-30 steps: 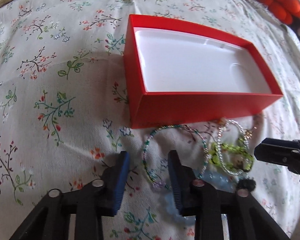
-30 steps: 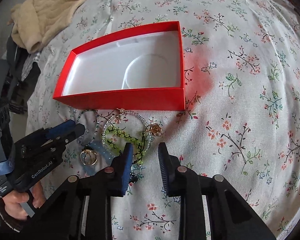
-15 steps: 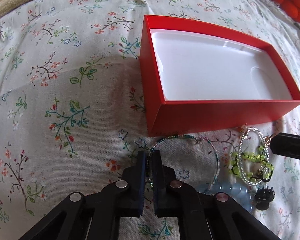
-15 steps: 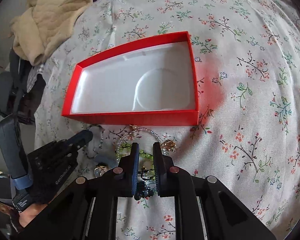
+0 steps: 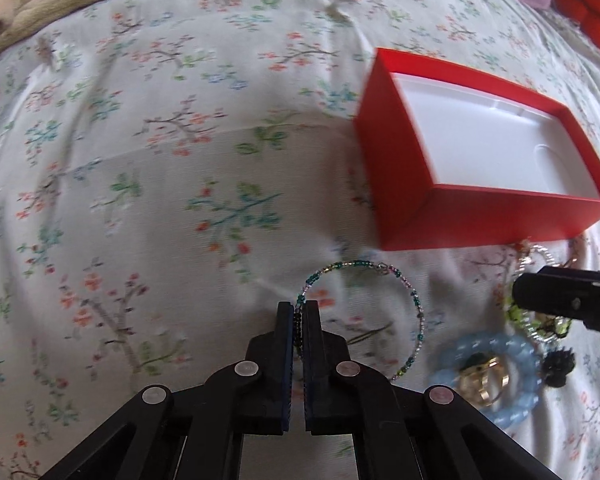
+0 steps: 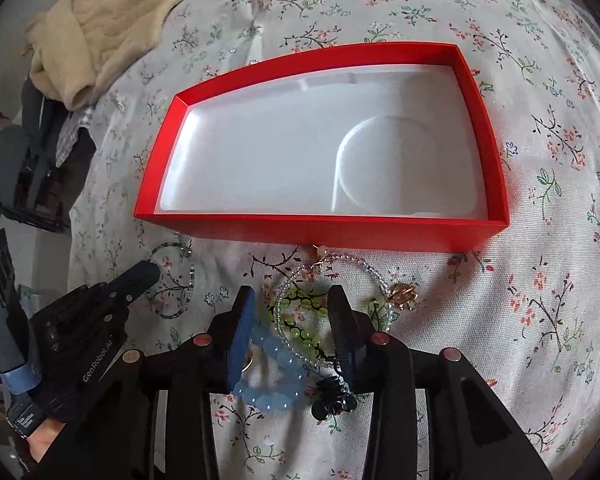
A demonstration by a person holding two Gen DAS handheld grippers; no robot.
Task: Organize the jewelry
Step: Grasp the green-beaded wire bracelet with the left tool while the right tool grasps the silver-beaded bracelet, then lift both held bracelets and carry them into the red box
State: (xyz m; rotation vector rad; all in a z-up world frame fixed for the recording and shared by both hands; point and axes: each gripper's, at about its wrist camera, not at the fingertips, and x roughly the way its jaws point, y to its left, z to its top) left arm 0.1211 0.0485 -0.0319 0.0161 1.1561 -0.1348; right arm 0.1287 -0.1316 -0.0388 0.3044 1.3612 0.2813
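Observation:
An open red box (image 5: 460,216) (image 6: 324,230) with a bare white liner lies on the floral bedspread. My left gripper (image 5: 299,310) is shut on the thin teal-and-pink beaded bracelet (image 5: 416,300), also seen in the right wrist view (image 6: 190,280). My right gripper (image 6: 292,300) is open, its fingers either side of a pile: a green bead bracelet (image 6: 300,312), a clear bead bracelet with gold charm (image 6: 404,292), a pale blue bead bracelet (image 6: 272,380) (image 5: 520,404), a gold ring (image 5: 486,382) and a black piece (image 6: 334,394).
A beige blanket (image 6: 112,20) (image 5: 60,0) is bunched at the far left. Orange and purple cushions (image 5: 588,4) lie at the far right. The bed edge drops off at left, beside dark furniture (image 6: 28,176).
My left gripper has closed on the thin beaded bracelet and drawn it left, away from the pile. My right gripper narrowed over the pile half a second ago and is now open again.

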